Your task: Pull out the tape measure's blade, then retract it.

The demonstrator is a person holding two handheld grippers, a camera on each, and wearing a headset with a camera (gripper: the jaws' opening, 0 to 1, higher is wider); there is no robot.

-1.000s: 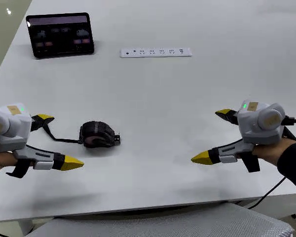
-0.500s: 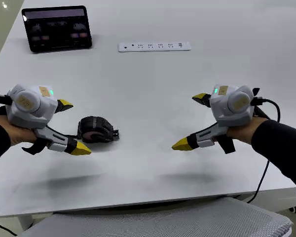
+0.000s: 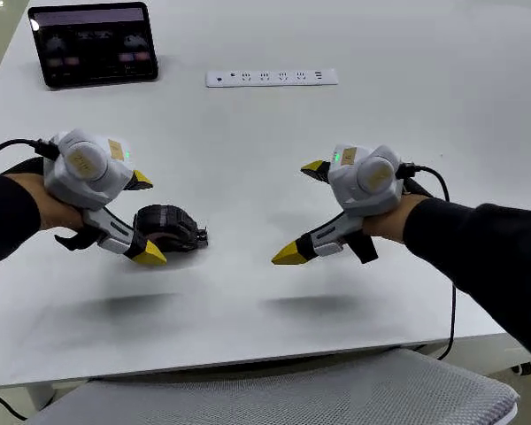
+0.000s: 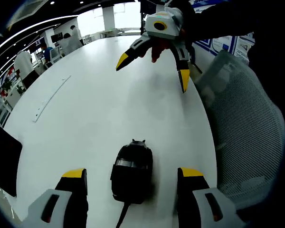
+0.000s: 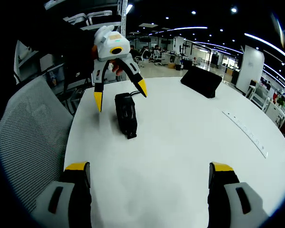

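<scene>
1. Left gripper (image 3: 147, 218) has its jaws spread wide, one on each side of the tape measure (image 3: 170, 227), and it holds nothing. In the left gripper view the black case sits between the two yellow tips, with a gap on both sides.
2. Right gripper (image 3: 301, 211) is also wide open and empty. It sits well apart from the case, with its tips aimed back toward it across the white workbench (image 3: 248, 159).
3. I see the tape measure lying on the bench near my side. Its small blade tab (image 3: 202, 235) sticks out of the end that faces the right gripper, and no length of blade is drawn out yet. A dark strap (image 4: 123, 216) runs from the other end toward the left gripper.
4. I judge this to be the first step, which is securing the case before any pull.
5. Next I would close the left jaws squarely on the sides of the case so it cannot skid or twist.
6. Then I would bring the right gripper across, narrow its jaws and pinch the tab. The tab is small and low to the surface, so I expect to need a low, level approach.
</scene>
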